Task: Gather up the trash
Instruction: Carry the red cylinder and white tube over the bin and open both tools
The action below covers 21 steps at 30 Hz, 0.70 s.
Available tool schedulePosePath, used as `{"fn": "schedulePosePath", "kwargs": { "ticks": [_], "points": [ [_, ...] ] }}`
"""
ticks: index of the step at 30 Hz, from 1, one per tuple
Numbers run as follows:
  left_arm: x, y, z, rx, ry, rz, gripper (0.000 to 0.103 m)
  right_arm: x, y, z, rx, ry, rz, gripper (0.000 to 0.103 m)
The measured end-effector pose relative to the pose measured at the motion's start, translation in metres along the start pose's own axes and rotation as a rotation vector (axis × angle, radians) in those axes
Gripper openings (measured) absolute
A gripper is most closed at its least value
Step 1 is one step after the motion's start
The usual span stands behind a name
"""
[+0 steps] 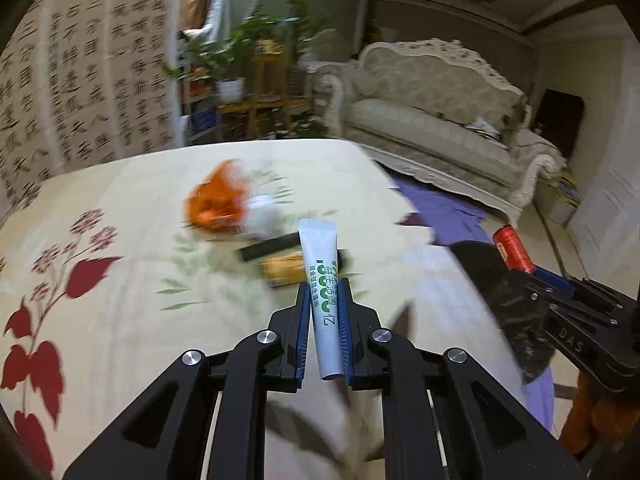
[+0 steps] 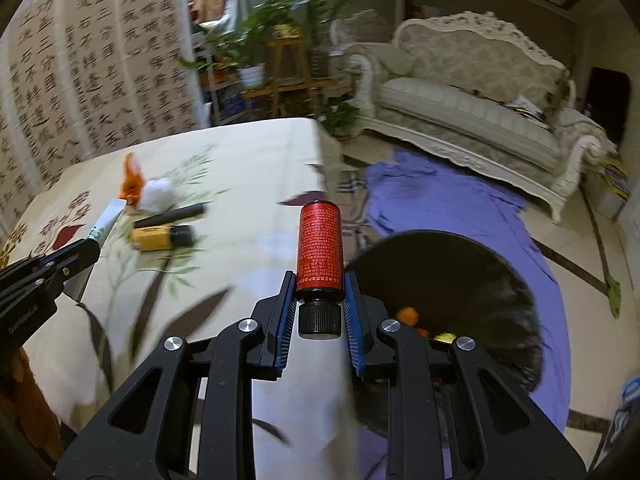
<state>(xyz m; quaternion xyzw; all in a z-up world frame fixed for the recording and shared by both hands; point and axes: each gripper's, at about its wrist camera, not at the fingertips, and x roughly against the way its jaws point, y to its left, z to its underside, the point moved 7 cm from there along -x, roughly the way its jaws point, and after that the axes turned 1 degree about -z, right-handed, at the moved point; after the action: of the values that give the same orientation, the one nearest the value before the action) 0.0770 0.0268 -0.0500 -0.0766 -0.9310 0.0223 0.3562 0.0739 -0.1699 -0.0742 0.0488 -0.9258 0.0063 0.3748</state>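
My left gripper point(image 1: 325, 286) is shut on a white tube with green print point(image 1: 322, 276), which sticks out past the fingertips above the floral tablecloth point(image 1: 120, 320). My right gripper point(image 2: 318, 276) is shut on a red bottle with a black cap point(image 2: 319, 252), cap toward the camera, held over the table's right edge. Beside and below it stands a black trash bag point(image 2: 460, 280) with bits of orange and yellow waste inside. On the cloth lie an orange wrapper point(image 1: 216, 200), a white crumpled wad point(image 1: 262, 214), a black stick point(image 1: 272, 248) and a yellow box point(image 1: 284, 270).
A purple cloth point(image 2: 460, 200) covers the floor under the black bag. A cream sofa point(image 2: 480, 100) stands beyond it, potted plants point(image 2: 260, 48) on wooden stands at the back, a calligraphy wall point(image 2: 80, 80) on the left. The other gripper shows at each view's edge.
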Motion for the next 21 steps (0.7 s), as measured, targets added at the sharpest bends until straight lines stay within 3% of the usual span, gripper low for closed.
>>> {"fn": "schedulePosePath", "kwargs": {
  "ticks": [11,21],
  "points": [
    [-0.027,-0.109,-0.003,-0.122,-0.002,0.120,0.015,0.004,-0.086,0.011,-0.099,-0.017,0.108,0.023],
    [-0.058,-0.147,-0.007,-0.174,0.014,0.118,0.015,-0.010,-0.122,0.015,-0.146,-0.018,0.127,0.023]
  ]
}}
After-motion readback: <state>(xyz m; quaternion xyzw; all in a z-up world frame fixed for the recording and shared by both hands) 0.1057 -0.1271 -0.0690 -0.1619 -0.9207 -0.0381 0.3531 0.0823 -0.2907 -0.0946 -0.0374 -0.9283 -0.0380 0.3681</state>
